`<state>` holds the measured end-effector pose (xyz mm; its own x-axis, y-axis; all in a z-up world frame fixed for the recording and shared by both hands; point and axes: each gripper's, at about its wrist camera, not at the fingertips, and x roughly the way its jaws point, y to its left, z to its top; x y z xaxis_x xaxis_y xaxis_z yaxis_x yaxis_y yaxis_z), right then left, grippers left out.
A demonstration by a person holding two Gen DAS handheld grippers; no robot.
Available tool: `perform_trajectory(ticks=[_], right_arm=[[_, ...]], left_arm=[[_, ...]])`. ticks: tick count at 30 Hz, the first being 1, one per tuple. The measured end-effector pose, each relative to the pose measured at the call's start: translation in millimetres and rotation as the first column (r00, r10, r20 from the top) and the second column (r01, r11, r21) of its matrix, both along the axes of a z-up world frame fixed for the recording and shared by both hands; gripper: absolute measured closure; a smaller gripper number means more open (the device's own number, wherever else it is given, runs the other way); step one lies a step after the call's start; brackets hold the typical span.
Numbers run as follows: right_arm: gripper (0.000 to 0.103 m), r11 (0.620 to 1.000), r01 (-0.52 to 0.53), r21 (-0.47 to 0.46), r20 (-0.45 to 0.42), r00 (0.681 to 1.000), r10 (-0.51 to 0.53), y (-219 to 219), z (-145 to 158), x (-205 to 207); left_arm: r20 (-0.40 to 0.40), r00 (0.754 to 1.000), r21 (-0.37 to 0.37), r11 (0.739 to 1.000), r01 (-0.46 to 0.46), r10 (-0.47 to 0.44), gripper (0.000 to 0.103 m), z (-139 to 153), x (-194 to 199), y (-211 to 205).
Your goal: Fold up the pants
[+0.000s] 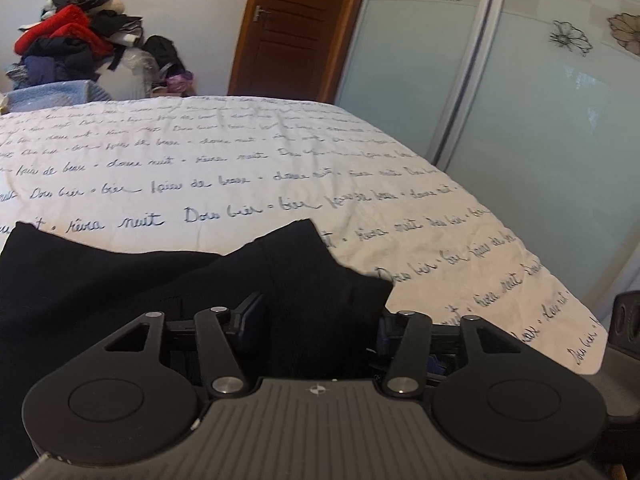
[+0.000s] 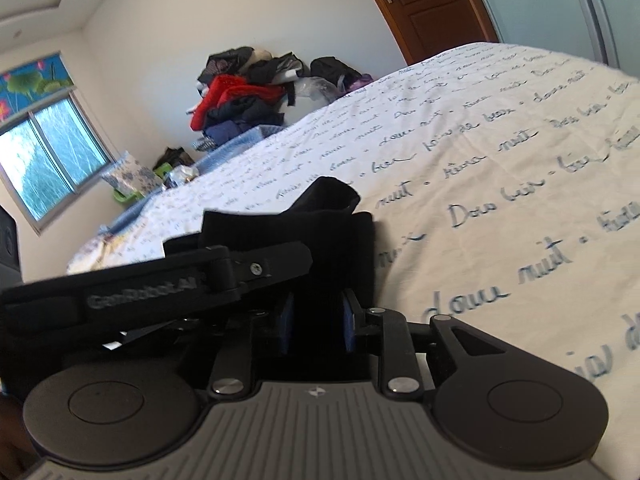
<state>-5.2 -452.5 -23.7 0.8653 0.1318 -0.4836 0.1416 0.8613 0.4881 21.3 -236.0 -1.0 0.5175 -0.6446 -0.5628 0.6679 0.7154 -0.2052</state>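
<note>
Black pants (image 1: 120, 280) spread over the near end of a bed (image 1: 240, 152) under a white cover printed with blue handwriting — dark cloth bunched up toward both cameras. Left gripper (image 1: 320, 320) at the bed's near edge, blue-padded fingers (image 1: 252, 316) set fairly wide apart with a thick fold of the pants filling the gap between them; cannot tell whether the pads actually press the cloth. Right gripper (image 2: 318, 324) low over the bed, its blue pads (image 2: 350, 324) close together on either side of a dark fold of the pants (image 2: 332, 216), apparently pinching it. Black body of the left gripper (image 2: 160, 280) lying across the right wrist view, just beside the right one. Beyond the bed's far side — a heap of clothes (image 1: 76, 36) in red, black and navy against the wall, a brown door (image 1: 296, 28), and frosted wardrobe panels (image 1: 540, 100) with flower prints.
</note>
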Motion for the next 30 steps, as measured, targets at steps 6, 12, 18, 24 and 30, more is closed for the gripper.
perform_trajectory(ticks=[6, 12, 18, 24, 30], right_arm=[[0.049, 0.983, 0.117, -0.139, -0.028, 0.992, -0.122, -7.1, 4.2, -17.8], [0.047, 0.986, 0.167, -0.019, 0.12, 0.979, -0.163, -24.2, 21.9, -38.1], [0.047, 0.99, -0.059, 0.126, 0.15, 0.988, 0.039, -10.6, 24.0, -30.9], [0.05, 0.998, -0.056, 0.024, 0.018, 0.998, 0.056, 10.1, 11.8, -20.1], [0.055, 0.996, -0.054, 0.075, 0.04, 0.998, 0.051, 6.6, 0.7, -16.8]], left_arm=[[0.172, 0.984, 0.006, 0.999, 0.038, -0.038, 0.019, 20.1, -21.3, 14.9], [0.256, 0.959, 0.077, 0.987, -0.143, 0.119, 0.017, 25.5, 4.9, 58.0], [0.129, 0.946, 0.096, 0.946, -0.31, 0.297, 0.019, 9.1, 45.2, 105.3], [0.122, 0.947, 0.107, 0.945, -0.31, 0.297, 0.019, 5.3, 45.2, 110.7], [0.11, 0.953, 0.118, 0.948, -0.295, 0.283, 0.019, -3.7, 41.7, 102.3]])
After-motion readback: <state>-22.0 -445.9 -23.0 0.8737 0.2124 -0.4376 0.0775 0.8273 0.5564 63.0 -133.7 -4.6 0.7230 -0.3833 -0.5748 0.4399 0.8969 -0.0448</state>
